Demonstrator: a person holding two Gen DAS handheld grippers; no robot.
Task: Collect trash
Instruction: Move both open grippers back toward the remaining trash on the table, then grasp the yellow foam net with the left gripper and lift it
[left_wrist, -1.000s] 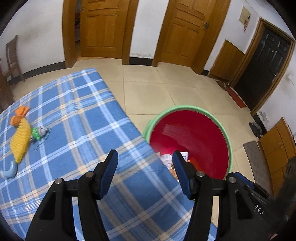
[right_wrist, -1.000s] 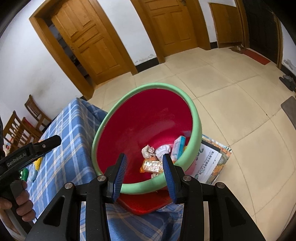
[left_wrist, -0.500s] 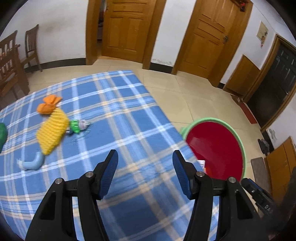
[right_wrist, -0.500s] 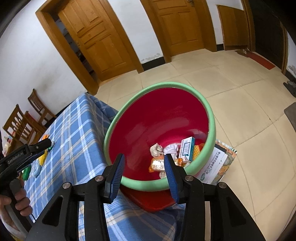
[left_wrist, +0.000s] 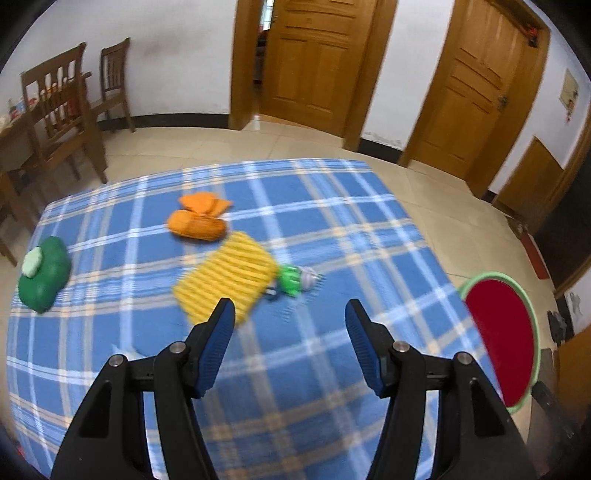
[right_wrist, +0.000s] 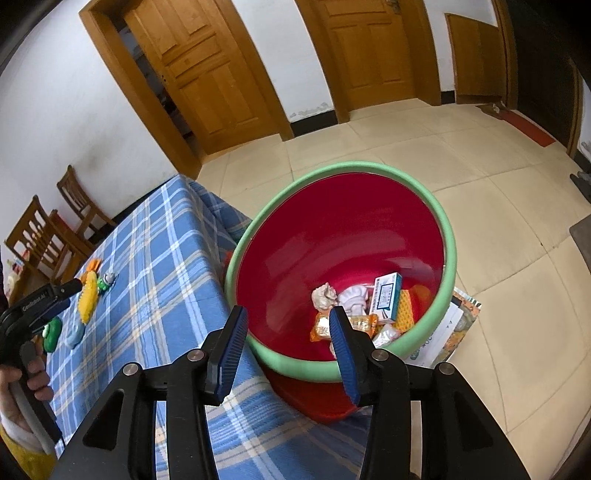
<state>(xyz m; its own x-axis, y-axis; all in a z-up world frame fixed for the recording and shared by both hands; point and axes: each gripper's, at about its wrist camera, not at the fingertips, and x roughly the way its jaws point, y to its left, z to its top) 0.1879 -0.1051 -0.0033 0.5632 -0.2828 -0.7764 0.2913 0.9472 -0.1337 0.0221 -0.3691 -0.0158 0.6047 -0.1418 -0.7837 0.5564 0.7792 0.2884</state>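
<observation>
While the left gripper (left_wrist: 290, 328) hangs over the blue checked tablecloth (left_wrist: 332, 229) with its jaws parted and nothing between them, the things still to be gathered lie ahead of it. From the left there is a green lump with a pale cap (left_wrist: 44, 275), an orange wrapper (left_wrist: 197, 221) and a yellow ribbed packet (left_wrist: 227, 275), with a small green and white scrap (left_wrist: 297, 280) just beside the packet's right edge. The red bin with the green rim (left_wrist: 506, 332) stands off the table's right side, on the floor.

The step in hand looks like a reach for the next piece. It would go best if the jaws straddle the yellow packet's narrow width, settle low onto the cloth, then close without catching the fabric.

In the right wrist view, the right gripper (right_wrist: 288, 347) is loose and empty above the bin's near rim (right_wrist: 295, 365). The bin already holds a small box (right_wrist: 386, 301), crumpled paper (right_wrist: 325, 297) and wrappers.

A second ago the left gripper looked at the bin over the table's corner. Now it faces the table's middle, and the bin has slid to the right edge. The right gripper's jaws stand a little wider than they did.
</observation>
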